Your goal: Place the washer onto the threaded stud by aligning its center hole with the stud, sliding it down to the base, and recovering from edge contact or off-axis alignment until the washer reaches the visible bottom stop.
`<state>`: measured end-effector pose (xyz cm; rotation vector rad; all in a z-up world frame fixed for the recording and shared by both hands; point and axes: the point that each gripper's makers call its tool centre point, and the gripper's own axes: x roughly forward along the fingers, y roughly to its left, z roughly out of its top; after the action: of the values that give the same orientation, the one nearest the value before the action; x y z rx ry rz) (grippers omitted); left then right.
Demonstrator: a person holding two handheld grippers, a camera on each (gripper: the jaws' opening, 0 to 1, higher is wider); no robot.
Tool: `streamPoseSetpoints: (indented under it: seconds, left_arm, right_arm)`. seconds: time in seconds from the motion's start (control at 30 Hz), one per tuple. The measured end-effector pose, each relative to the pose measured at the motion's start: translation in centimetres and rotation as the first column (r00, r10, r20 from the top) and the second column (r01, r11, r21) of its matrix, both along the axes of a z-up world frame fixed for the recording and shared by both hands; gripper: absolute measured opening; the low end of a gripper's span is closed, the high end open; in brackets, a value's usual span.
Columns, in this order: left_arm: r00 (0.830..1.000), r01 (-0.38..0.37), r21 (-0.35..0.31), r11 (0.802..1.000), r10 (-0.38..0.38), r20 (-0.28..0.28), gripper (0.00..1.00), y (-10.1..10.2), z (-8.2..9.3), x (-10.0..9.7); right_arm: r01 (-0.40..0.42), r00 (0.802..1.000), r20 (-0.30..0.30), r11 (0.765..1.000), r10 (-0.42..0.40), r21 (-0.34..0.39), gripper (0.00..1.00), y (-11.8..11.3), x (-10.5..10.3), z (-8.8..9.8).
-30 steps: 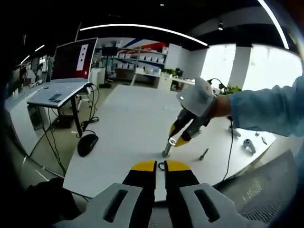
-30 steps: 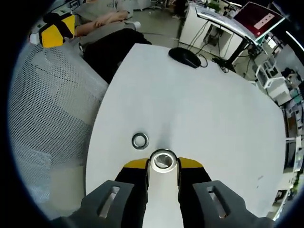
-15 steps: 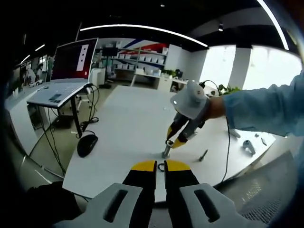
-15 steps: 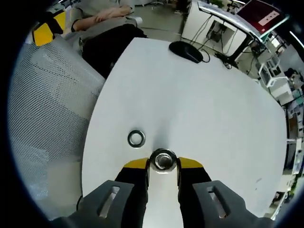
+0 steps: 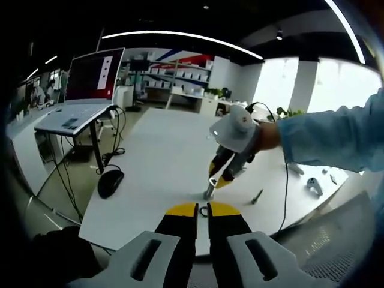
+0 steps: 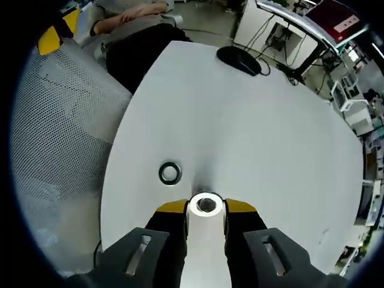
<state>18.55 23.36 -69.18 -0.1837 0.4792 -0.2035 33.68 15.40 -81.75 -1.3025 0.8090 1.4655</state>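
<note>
The right claw (image 6: 206, 207) is closed on the top of the upright stud (image 5: 209, 191) — seen end-on between its jaws. The washer (image 6: 170, 173) lies flat on the white bench (image 6: 252, 132), just left of the stud, untouched. The left claw (image 5: 201, 210) is nearly closed, empty, near the washer. Thin, stiff, slippery metal — best pinched by its rim.
</note>
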Motion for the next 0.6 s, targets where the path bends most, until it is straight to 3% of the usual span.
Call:
streamPoseSetpoints:
  seconds: [0.37, 0.6]
  left_arm:
    - [1.0, -0.001, 0.001, 1.0, 0.001, -0.003, 0.03, 0.0, -0.1, -0.1]
    - [1.0, -0.003, 0.0, 1.0, 0.003, -0.003, 0.03, 0.1, -0.1, 0.0]
  right_arm:
    - [-0.095, 0.995, 0.018, 0.986, 0.098, -0.135, 0.23, 0.2, -0.2, -1.0]
    - [-0.108, 0.994, 0.004, 0.983, 0.11, -0.15, 0.23, 0.5, -0.6, -1.8]
